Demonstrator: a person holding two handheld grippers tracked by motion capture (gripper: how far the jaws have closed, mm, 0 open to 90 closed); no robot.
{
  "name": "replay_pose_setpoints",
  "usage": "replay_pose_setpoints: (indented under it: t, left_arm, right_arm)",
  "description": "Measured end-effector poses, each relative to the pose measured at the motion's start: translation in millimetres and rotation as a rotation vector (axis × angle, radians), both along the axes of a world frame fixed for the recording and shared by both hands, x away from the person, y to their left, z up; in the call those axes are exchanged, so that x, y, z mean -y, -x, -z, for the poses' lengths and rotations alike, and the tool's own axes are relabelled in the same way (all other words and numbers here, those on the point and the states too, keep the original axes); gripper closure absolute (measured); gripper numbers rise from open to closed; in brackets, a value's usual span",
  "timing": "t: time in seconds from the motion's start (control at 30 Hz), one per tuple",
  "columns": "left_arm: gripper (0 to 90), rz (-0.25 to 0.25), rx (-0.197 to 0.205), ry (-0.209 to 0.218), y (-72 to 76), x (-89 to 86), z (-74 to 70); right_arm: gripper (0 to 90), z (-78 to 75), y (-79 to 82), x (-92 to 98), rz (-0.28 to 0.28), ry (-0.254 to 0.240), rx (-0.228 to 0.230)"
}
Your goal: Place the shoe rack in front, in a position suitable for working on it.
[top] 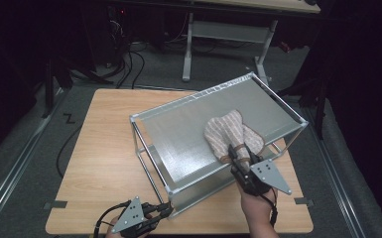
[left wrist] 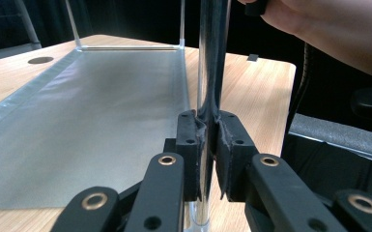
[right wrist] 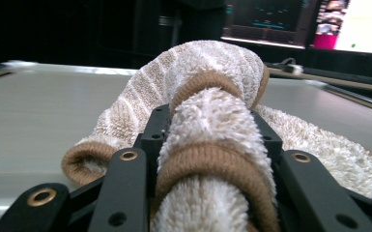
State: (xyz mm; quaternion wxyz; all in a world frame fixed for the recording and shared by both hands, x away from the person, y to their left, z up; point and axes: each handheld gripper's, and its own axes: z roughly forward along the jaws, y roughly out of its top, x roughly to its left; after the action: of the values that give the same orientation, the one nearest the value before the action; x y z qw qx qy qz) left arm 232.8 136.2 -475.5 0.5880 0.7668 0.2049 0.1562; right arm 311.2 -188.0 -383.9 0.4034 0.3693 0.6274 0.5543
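One towel [top: 230,134], striped beige, lay bunched on the right part of the metal rack's [top: 178,124] top shelf, clamped in the right claw [top: 239,157], probably for spreading. Left claw [top: 164,210] clamped the rack's near corner post [left wrist: 211,63], steadying it on the desk [top: 101,163].

Fluffy terry towel [top: 230,133], matt metal rack [top: 178,129], wooden table [top: 104,148]

I'm seeing the towel [top: 230,133] lying on the rack's [top: 178,126] top shelf, toward its right near edge; the rack is standing on the table [top: 104,163], right of centre.
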Motion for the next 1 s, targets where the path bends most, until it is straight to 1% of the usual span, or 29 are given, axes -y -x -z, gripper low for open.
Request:
replay_pose_setpoints:
  t: [0.13,0.3,0.5,0.6,0.77,0.9,1.0]
  left_arm:
    - [80.5,0.006,-0.001,0.000,-3.6,5.3,-0.2]
    - [80.5,0.014,-0.006,-0.003,-7.3,11.0,-0.5]
    - [80.5,0.021,-0.005,0.002,-9.9,15.1,-0.4]
    - [80.5,0.024,-0.005,-0.003,-10.7,15.9,-0.6]
    - [80.5,0.025,-0.007,0.004,-11.1,16.7,-0.4]
    - [80.5,0.025,-0.009,0.002,-11.1,16.9,-0.7]
    - [80.5,0.026,-0.010,0.001,-11.3,17.2,-0.9]
  right_arm:
    - [61.6,1.2,13.1,-18.6,-0.048,-0.003,0.008]
    - [61.8,0.9,29.0,-40.5,-0.105,0.014,0.014]
    - [62.1,0.5,46.1,-61.1,-0.172,0.034,0.021]
    - [62.1,0.8,51.6,-67.7,-0.196,0.036,0.025]
    - [62.3,0.2,58.8,-77.9,-0.235,0.041,0.024]
    - [62.3,-0.3,60.2,-79.8,-0.240,0.055,0.030]
    - [62.3,-0.1,60.6,-79.5,-0.235,0.069,0.043]
